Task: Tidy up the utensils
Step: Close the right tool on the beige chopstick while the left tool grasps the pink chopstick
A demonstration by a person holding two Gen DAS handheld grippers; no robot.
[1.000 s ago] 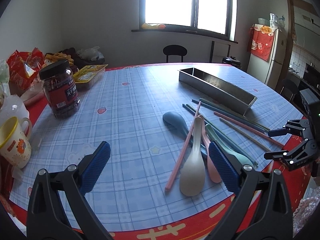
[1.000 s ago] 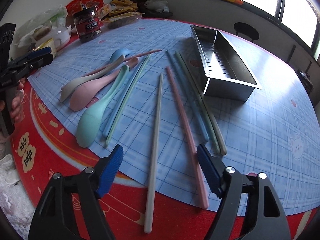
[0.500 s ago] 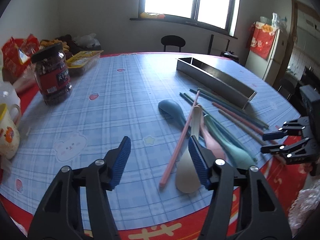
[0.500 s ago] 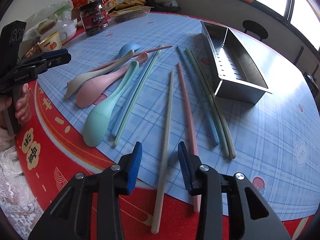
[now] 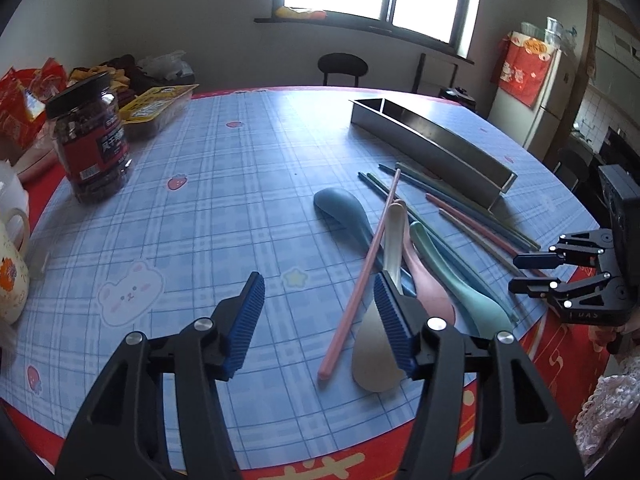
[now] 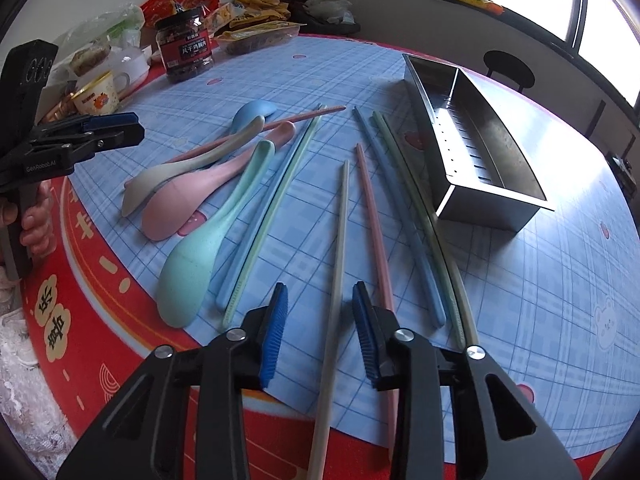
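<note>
Your right hand-held gripper (image 6: 320,320) is closing astride the beige chopstick (image 6: 338,240), pads not yet touching. Your left hand-held gripper (image 5: 318,308) hovers half-open, empty, beside the beige spoon (image 5: 376,344). Utensils lie on the surface (image 5: 224,200) beside the tray (image 6: 500,196).

- Right gripper (image 6: 320,320): one chopstick (image 6: 338,240) is lying between its closing jaws, untouched; the spoons (image 6: 208,184) are lying left of it, the metal tray (image 6: 480,148) ahead to the right.
- Left gripper (image 5: 318,316): the jar (image 5: 94,144) is standing ahead to its left.
</note>
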